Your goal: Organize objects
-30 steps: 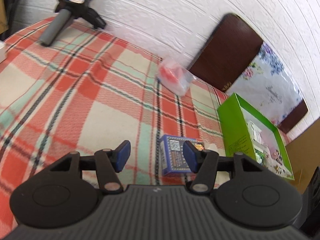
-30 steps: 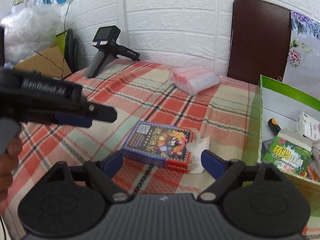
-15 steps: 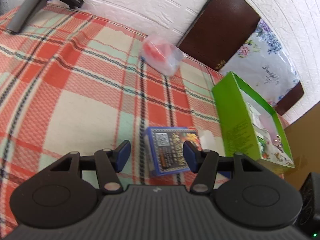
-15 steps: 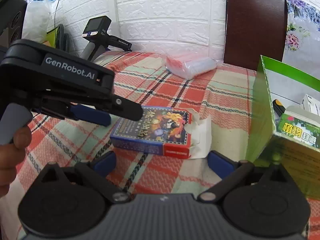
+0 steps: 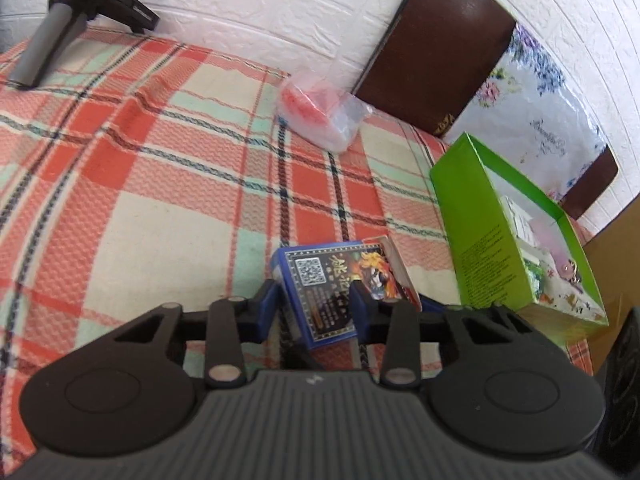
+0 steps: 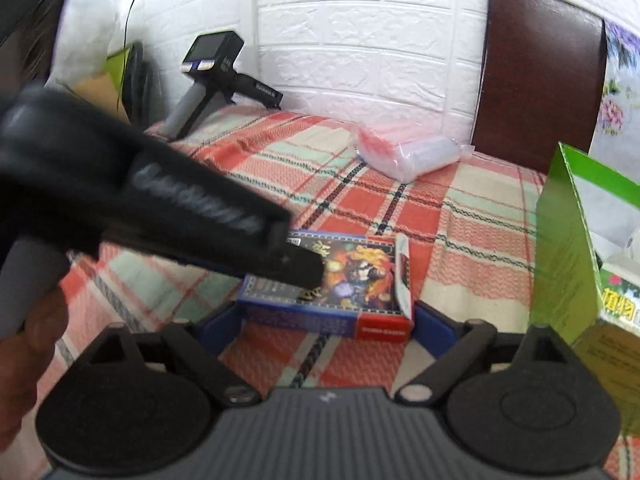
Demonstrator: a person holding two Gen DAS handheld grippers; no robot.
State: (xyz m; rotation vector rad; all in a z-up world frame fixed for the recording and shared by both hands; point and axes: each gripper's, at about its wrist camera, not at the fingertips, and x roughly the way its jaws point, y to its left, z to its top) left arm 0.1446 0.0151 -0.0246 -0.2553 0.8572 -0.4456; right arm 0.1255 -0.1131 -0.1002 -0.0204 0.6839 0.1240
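A blue card box (image 5: 332,280) with a red end flap lies on the plaid cloth. My left gripper (image 5: 314,306) has closed its blue pads on the box's two long sides. In the right wrist view the card box (image 6: 340,280) sits between the wide-open pads of my right gripper (image 6: 326,322), which do not visibly press it. The left gripper's black body (image 6: 160,204) reaches over the box from the left there. A green open box (image 5: 516,236) with small packets inside stands to the right.
A clear bag with red contents (image 5: 320,114) lies near the wall. A spare black handheld gripper (image 5: 68,20) rests at the far left. A dark brown chair back (image 5: 436,52) and a floral sheet stand against the white brick wall. A cardboard box (image 5: 616,264) is at right.
The left gripper has come down onto the card box and closed its pads on it. The right gripper has moved closer, so the box lies between its open pads.
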